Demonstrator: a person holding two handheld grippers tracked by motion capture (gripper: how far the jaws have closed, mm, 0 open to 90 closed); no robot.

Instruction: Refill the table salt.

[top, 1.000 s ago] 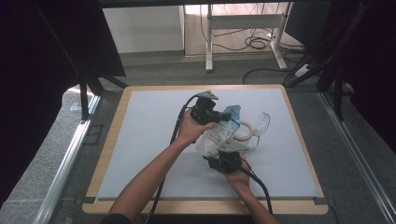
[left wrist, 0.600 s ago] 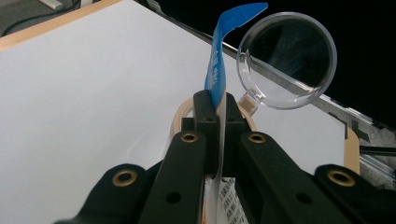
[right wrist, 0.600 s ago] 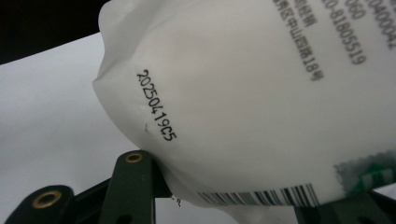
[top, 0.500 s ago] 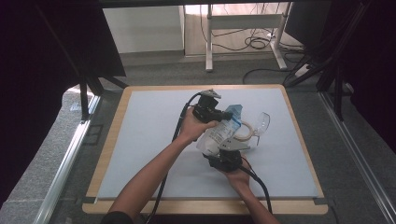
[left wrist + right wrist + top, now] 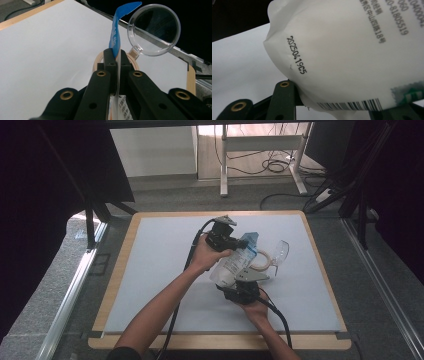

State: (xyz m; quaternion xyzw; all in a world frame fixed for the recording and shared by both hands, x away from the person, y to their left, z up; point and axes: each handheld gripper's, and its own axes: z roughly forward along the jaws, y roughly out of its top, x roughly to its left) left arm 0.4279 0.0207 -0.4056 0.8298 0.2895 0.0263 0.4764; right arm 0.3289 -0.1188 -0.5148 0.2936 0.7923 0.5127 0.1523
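The left gripper is clenched tight on the flat blue top edge of one white pouch, the strip pinched between its jaws. The right gripper stands partly open around the pouch's plump lower end — its jaws pressing the bag from both sides. The pouch hangs between the two over the middle of the grey mat. Just beyond it lie one clear round lid and one tan ring — the lid's tab touching the ring.
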